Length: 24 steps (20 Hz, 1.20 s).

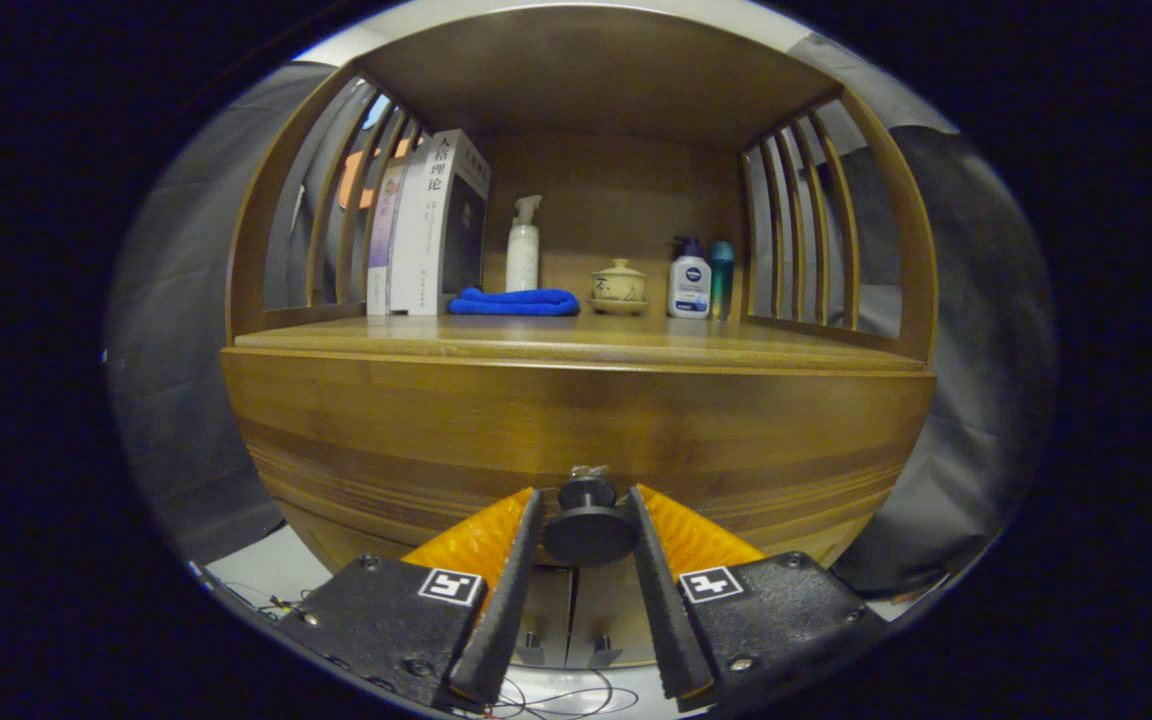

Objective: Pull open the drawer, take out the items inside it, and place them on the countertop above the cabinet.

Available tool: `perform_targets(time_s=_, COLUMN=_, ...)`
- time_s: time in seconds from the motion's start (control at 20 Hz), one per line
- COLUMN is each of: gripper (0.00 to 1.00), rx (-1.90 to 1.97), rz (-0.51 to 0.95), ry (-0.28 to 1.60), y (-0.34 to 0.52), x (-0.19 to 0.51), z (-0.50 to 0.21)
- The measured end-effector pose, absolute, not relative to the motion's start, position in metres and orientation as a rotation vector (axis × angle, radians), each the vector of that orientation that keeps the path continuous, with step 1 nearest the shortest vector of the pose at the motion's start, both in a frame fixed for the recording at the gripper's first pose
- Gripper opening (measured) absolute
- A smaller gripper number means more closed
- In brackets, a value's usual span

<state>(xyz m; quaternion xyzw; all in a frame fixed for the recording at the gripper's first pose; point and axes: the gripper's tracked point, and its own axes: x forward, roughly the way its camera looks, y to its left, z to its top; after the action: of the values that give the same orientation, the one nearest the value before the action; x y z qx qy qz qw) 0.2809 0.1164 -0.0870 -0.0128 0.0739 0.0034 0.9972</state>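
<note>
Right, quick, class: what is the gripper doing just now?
Gripper: closed on the drawer knob, a finger pressing each side.

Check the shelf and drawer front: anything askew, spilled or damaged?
Nothing stands out. On the countertop, books stand upright, the blue cloth lies folded, and bottles and the lidded cup are upright. The drawer looks shut and intact. The tool has its fingers on either side of the knob.

Gripper point(586, 520) level, pointing forward, fingers point(511, 590) narrowed, both pressing on drawer knob point(588, 530) sides.
</note>
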Motion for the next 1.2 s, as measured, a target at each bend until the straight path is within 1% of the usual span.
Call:
perform_targets(time_s=0.1, gripper=0.52, rx=0.017, rz=0.017, ry=0.146, y=0.116, x=0.282, z=-0.087)
perform_targets(time_s=0.25, gripper=0.5, rx=0.009, rz=0.004, ry=0.134, y=0.113, x=0.284, z=-0.087)
perform_targets(time_s=0.5, gripper=0.43, rx=-0.001, rz=0.008, ry=0.148, y=0.114, x=0.282, z=-0.087)
perform_targets(time_s=0.75, gripper=0.39, rx=-0.01, rz=0.019, ry=0.161, y=0.114, x=0.283, z=-0.088)
perform_targets(time_s=1.2, gripper=0.37, rx=-0.028, rz=0.037, ry=0.183, y=0.114, x=0.264, z=-0.09)
